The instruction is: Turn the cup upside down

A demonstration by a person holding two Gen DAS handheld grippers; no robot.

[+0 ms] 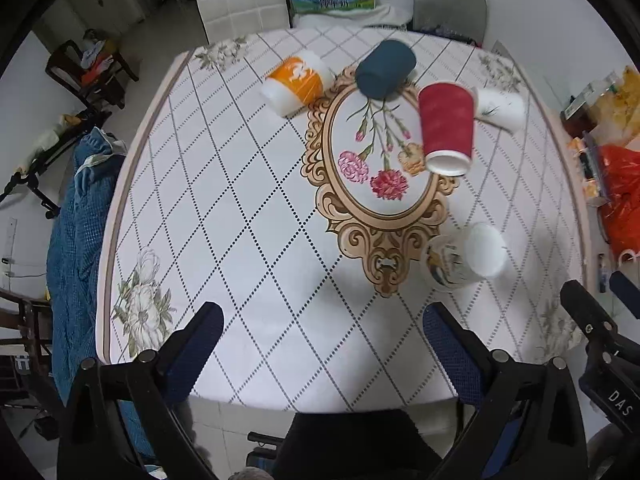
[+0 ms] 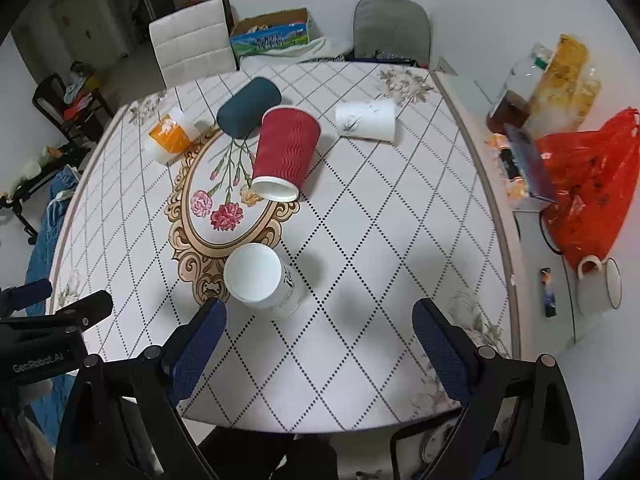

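On the patterned tablecloth of the table (image 1: 248, 240) five cups lie on their sides. The red ribbed cup (image 2: 286, 154) rests at the right edge of the oval flower motif, its white rim toward the cameras. Behind it lies a dark blue cup (image 2: 249, 107), with an orange-and-white cup (image 2: 171, 136) to the left and a white sketched cup (image 2: 366, 121) to the right. Nearest, a white printed cup (image 2: 262, 280) lies with its mouth facing the right wrist camera, just beyond the left finger of the right gripper (image 2: 320, 344). The left gripper (image 1: 322, 350) hovers over the near table edge. Both grippers' fingers are spread wide, holding nothing.
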